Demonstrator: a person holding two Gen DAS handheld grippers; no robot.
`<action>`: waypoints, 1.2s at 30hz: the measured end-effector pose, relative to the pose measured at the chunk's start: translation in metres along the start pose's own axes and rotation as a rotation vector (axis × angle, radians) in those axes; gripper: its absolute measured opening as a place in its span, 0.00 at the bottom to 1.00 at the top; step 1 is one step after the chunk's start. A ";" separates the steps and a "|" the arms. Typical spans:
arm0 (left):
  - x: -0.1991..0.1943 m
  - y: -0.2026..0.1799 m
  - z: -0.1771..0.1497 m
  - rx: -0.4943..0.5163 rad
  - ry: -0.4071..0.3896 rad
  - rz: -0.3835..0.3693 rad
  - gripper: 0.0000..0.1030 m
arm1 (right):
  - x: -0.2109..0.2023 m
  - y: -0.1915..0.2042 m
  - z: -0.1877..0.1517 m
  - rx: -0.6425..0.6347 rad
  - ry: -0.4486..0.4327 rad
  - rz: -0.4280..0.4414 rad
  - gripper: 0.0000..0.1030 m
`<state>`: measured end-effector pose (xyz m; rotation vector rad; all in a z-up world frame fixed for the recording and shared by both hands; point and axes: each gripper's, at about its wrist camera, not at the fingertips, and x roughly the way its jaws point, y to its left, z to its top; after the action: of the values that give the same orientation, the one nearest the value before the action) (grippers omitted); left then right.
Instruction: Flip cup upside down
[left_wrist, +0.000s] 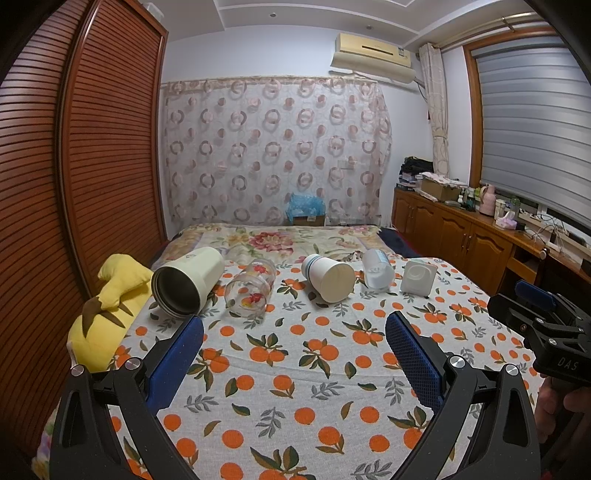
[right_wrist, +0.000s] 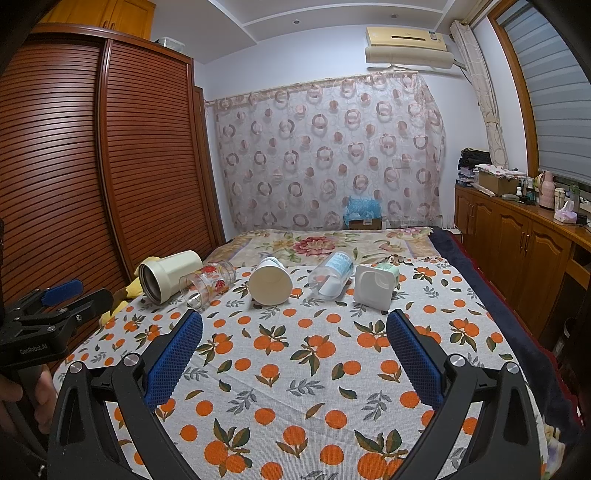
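Note:
Several cups lie on their sides in a row on the orange-print cloth (left_wrist: 295, 369): a cream metal-lined tumbler (left_wrist: 186, 282) (right_wrist: 166, 275), a clear floral glass (left_wrist: 251, 288) (right_wrist: 208, 282), a white paper cup (left_wrist: 328, 277) (right_wrist: 269, 282), a clear plastic cup with a blue label (left_wrist: 377, 268) (right_wrist: 330, 275), and a white square cup (left_wrist: 419, 276) (right_wrist: 375, 284). My left gripper (left_wrist: 293, 326) is open and empty, short of the row. My right gripper (right_wrist: 293, 321) is open and empty, also short of the row; it shows at the right edge of the left wrist view (left_wrist: 532, 306).
A yellow plush toy (left_wrist: 107, 314) lies at the cloth's left edge by the wooden wardrobe (left_wrist: 74, 184). A floral blanket (left_wrist: 280, 240) covers the bed behind the cups. Wooden cabinets (right_wrist: 517, 251) run along the right wall.

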<state>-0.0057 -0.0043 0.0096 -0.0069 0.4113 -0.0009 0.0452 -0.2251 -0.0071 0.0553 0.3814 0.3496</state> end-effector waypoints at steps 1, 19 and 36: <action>0.001 0.001 -0.001 0.000 0.000 0.000 0.92 | 0.000 0.000 0.000 0.000 0.000 0.001 0.97; 0.000 -0.006 0.003 -0.004 0.040 -0.014 0.92 | 0.003 0.005 0.000 0.004 0.006 0.000 0.98; 0.073 0.002 -0.027 0.052 0.247 -0.081 0.92 | 0.036 -0.046 0.018 -0.042 0.039 -0.081 0.95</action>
<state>0.0500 -0.0023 -0.0447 0.0284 0.6578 -0.0933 0.0984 -0.2555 -0.0089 -0.0084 0.4137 0.2786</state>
